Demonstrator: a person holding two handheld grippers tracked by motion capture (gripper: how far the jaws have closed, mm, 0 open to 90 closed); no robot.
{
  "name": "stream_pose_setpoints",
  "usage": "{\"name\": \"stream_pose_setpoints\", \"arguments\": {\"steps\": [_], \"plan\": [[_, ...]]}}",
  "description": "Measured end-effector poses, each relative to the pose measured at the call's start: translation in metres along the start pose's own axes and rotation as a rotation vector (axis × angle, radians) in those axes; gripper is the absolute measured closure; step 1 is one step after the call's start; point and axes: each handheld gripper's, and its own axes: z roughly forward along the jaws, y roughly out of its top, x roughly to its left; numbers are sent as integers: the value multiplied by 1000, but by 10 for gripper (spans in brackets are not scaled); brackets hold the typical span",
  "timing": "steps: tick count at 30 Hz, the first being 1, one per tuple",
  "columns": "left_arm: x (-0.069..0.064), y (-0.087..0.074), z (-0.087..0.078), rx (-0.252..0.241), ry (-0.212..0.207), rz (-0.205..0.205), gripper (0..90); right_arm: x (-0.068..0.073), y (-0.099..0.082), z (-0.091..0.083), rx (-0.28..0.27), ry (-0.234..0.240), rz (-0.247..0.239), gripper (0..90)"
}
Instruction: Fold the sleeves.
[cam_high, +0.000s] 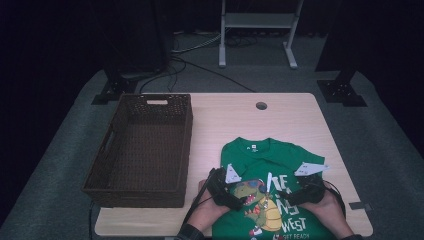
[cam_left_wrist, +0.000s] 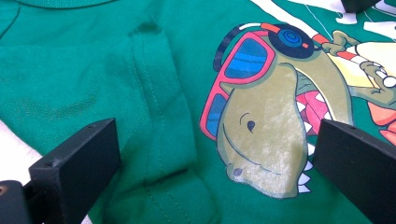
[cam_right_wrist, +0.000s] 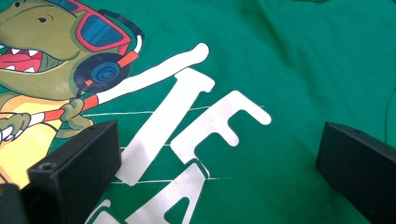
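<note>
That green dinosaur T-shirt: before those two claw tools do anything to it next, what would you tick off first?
1. Green T-shirt lies print-up on the table: ok.
2. Left gripper jaws open over the dinosaur head: ok.
3. Right gripper jaws open over the white lettering: ok.
4. Fabric between either pair of jaws: not ok, nothing pinched yet.
5. Brown basket empty and beside the shirt: ok.
6. Shirt hem on the table: cannot tell.

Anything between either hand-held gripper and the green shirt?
Nothing visible. The left hand-held gripper hangs open over the dinosaur print on the green shirt, and the right hand-held gripper hangs open over the white lettering. Bare fabric lies between each pair of jaws.
</note>
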Motion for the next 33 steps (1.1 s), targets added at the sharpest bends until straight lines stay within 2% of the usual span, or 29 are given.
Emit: {"name": "stream_pose_setpoints", "arguments": {"steps": [3,8,17,28,33], "plan": [[0,0,0,0,0,0,0,0,1,-1,13,0,0,0],[0,0,0,-1,0,0,0,-3,4,-7,-14,17,7,0],[0,0,0,0,0,0,0,-8,9,-15,-41,16,-16,0],[0,0,0,0,0,-1,0,-22,17,-19,-61,8,-17,0],[0,0,0,0,0,-1,0,-28,19,-20,-64,0,-20,52]]}}
